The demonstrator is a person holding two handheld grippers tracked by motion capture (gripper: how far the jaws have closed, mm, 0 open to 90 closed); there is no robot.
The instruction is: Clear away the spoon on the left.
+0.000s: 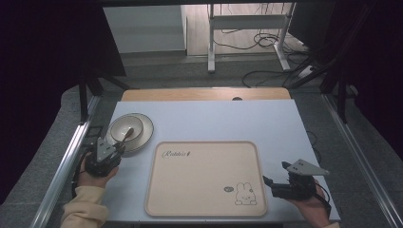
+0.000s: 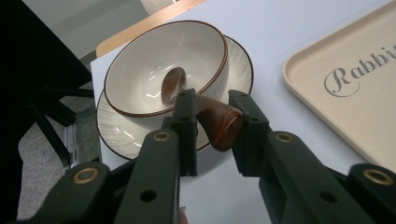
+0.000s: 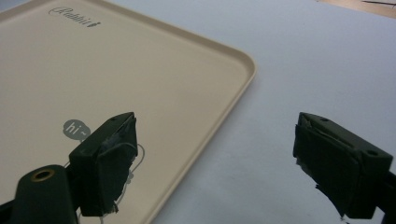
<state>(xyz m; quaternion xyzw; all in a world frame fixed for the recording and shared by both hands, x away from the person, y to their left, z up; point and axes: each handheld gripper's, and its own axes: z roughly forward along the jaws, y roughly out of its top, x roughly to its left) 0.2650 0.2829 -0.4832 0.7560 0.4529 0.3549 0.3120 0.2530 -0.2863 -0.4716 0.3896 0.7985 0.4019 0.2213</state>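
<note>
A cream bowl (image 1: pixel 124 126) sits on a brown-rimmed plate (image 1: pixel 145 135) at the table's left. A brown wooden spoon (image 1: pixel 128 134) leans in the bowl (image 2: pixel 159 70), its handle (image 2: pixel 219 123) sticking out over the plate (image 2: pixel 121 135). My left gripper (image 1: pixel 115 150) (image 2: pixel 212 100) is shut on the end of that handle, one jaw on each side. At the right, my right gripper (image 1: pixel 275 173) (image 3: pixel 217 123) stands open and holds nothing, its jaws straddling the right rim of the beige tray (image 1: pixel 204 175) (image 3: pixel 140 70).
The tray carries a rabbit drawing (image 1: pixel 245 194) and a script word and lies in the middle of the pale table (image 1: pixel 214 123). A wooden strip (image 1: pixel 204 94) runs along the far edge. Metal rails flank both sides, and cables lie on the floor beyond.
</note>
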